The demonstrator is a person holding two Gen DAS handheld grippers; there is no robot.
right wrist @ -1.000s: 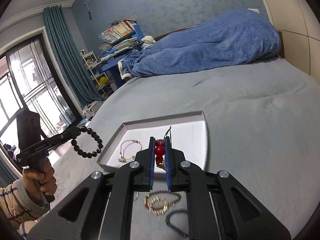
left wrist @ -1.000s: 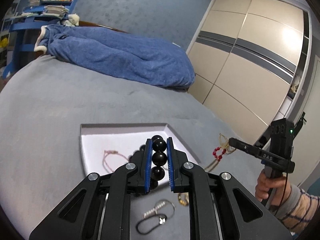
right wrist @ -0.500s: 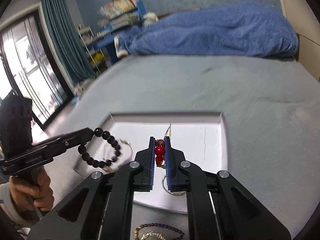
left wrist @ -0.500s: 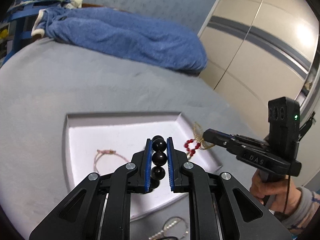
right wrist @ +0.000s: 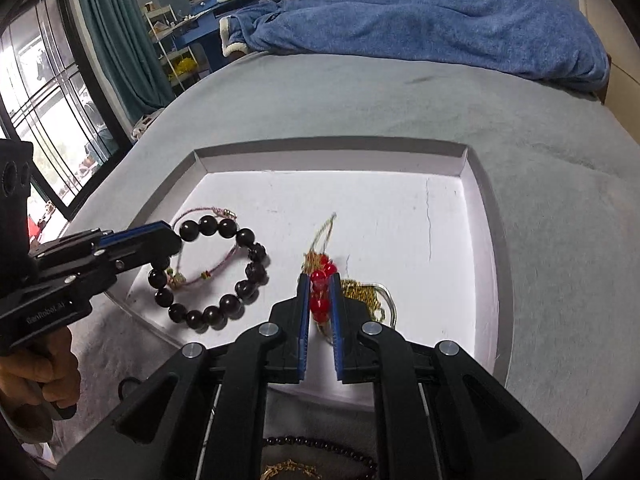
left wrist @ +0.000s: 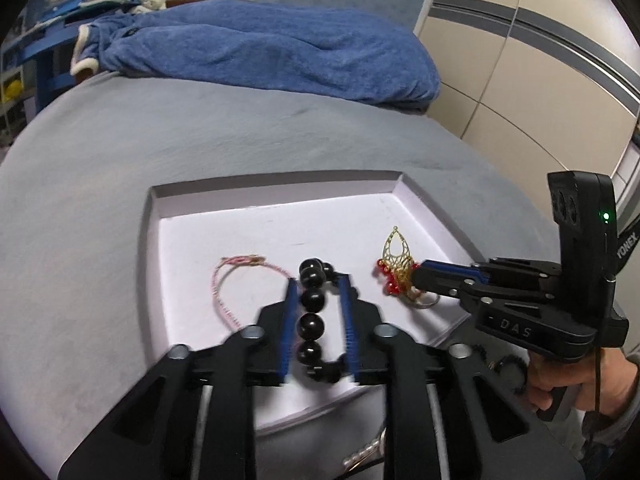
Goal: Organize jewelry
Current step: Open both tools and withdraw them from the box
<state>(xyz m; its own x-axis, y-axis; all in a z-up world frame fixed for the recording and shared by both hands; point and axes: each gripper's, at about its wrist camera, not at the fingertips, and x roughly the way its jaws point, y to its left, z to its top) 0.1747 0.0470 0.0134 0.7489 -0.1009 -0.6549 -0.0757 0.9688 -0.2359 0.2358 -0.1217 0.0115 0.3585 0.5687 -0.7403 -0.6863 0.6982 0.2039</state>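
A shallow white rectangular tray (left wrist: 276, 200) (right wrist: 472, 216) lies on the grey bedspread of the bed (left wrist: 100, 160) (right wrist: 540, 128), and both grippers reach over its near edge.

The left gripper (left wrist: 318, 284) (right wrist: 176, 240) has its jaws spread with a gap on each side of the black round-bead bracelet (left wrist: 313, 322) (right wrist: 208, 272); the beads run between the blue pads, and I cannot tell whether either pad touches them. In the right wrist view the bracelet rests as a loop on the tray floor near the tray's front left corner, with the jaw tip beside its upper left beads. A thin pink cord bracelet (left wrist: 236, 280) (right wrist: 216, 260) lies on the tray at the same spot, partly inside and under the black loop.

The right gripper (right wrist: 320, 280) (left wrist: 414, 280) has its jaws clenched on a gold filigree earring with red beads (right wrist: 320, 284) (left wrist: 396, 264), the red beads pinched between the blue pads. The piece sits low over the tray floor near the middle of the front edge; whether it touches the floor is unclear. A gold chain with a metal ring (right wrist: 368, 296) lies just beside it on the tray.

On the bedspread in front of the tray lie a dark small-bead strand (right wrist: 320, 446), a gold chain piece (right wrist: 288, 470) and a pearl piece (left wrist: 362, 454). A blue fleece blanket (left wrist: 260, 52) (right wrist: 440, 24) lies bunched along the far edge of the bed.
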